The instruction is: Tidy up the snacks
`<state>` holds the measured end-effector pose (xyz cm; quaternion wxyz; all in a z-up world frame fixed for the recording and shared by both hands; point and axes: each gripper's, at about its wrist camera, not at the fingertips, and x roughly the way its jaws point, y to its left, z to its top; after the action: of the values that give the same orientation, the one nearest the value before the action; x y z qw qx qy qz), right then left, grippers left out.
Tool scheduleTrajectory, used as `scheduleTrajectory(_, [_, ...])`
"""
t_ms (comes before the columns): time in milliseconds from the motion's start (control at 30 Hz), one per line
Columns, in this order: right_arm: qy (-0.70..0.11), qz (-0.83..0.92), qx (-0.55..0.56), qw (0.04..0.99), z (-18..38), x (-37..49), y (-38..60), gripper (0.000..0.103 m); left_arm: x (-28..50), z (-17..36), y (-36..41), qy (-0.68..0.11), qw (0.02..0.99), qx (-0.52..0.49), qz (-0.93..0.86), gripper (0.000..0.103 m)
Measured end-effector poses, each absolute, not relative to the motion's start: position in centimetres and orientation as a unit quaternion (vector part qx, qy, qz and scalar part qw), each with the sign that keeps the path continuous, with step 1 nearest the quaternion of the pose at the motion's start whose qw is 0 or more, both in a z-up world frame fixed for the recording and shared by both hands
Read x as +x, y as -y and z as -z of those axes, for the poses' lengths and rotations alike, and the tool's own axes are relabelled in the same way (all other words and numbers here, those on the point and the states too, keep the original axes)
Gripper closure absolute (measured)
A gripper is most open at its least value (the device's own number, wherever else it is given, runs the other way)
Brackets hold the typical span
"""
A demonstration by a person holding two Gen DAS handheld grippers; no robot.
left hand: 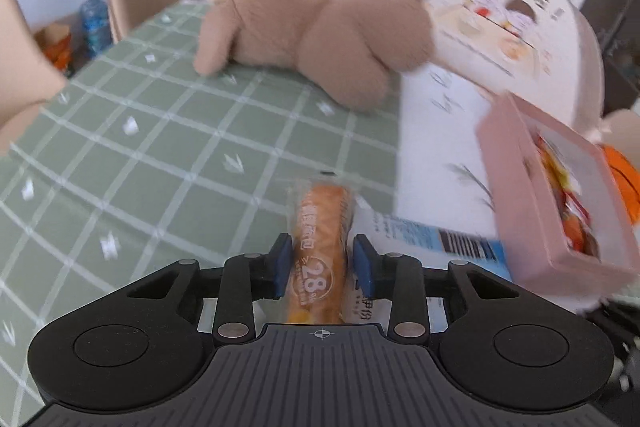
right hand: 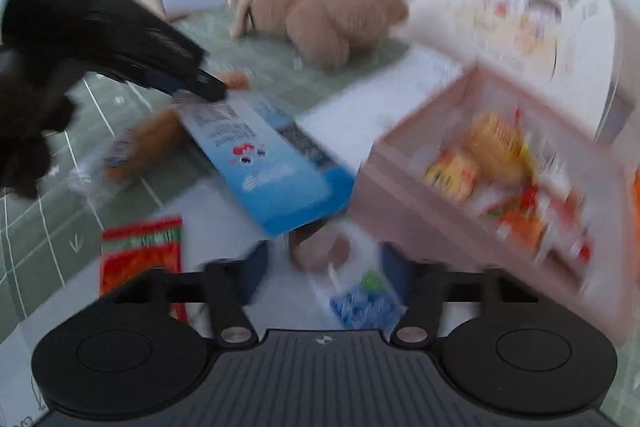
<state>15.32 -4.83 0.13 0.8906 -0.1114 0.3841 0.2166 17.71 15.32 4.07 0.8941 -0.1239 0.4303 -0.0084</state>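
- Two grippers over the checked tablecloth point(left hand: 120, 147): left gripper point(left hand: 322, 259) clenched on an orange snack bar point(left hand: 320, 227); plush rabbit point(left hand: 304, 27) lies beyond, pink snack box point(right hand: 480, 167) alongside.
- Right gripper point(right hand: 324, 263), motion-blurred: jaws apart around a blue-and-white packet point(right hand: 360, 303), grasp unclear; blue carton point(right hand: 272, 163) ahead.

Snack stick point(left hand: 320, 239) sits btwn left gripper point(left hand: 322, 259) pads, box point(left hand: 556, 187) to its right w/ snacks inside. Plush toy point(left hand: 312, 31) lies ahead on table point(left hand: 120, 147). Packet point(right hand: 276, 163) lies ahead of right gripper point(right hand: 324, 267), box right.
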Motion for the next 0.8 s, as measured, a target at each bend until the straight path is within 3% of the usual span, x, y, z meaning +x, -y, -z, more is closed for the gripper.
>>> scheduleTrajectory(200, [-0.414,-0.219,-0.064,0.882,-0.5,13.2,8.5,0.072,13.8,-4.4,-14.2,-0.451,0.879,-0.157,0.022,0.066])
scheduleTrajectory(433, [-0.415,-0.227,-0.057,0.879,-1.0,10.1,12.7,0.072,10.0,-5.4,-13.4,-0.462,0.872,-0.162,0.025,0.064])
scheduleTrajectory(633, [-0.355,-0.184,-0.076,0.914,-2.3,14.1,12.6,0.057,9.6,-8.1,-13.8,-0.438,0.887,-0.148,0.025,0.064])
scheduleTrajectory(800, [-0.352,-0.211,-0.069,0.909,-2.4,17.3,9.4,0.052,9.4,-8.5,-13.5,-0.456,0.874,-0.161,0.037,0.064])
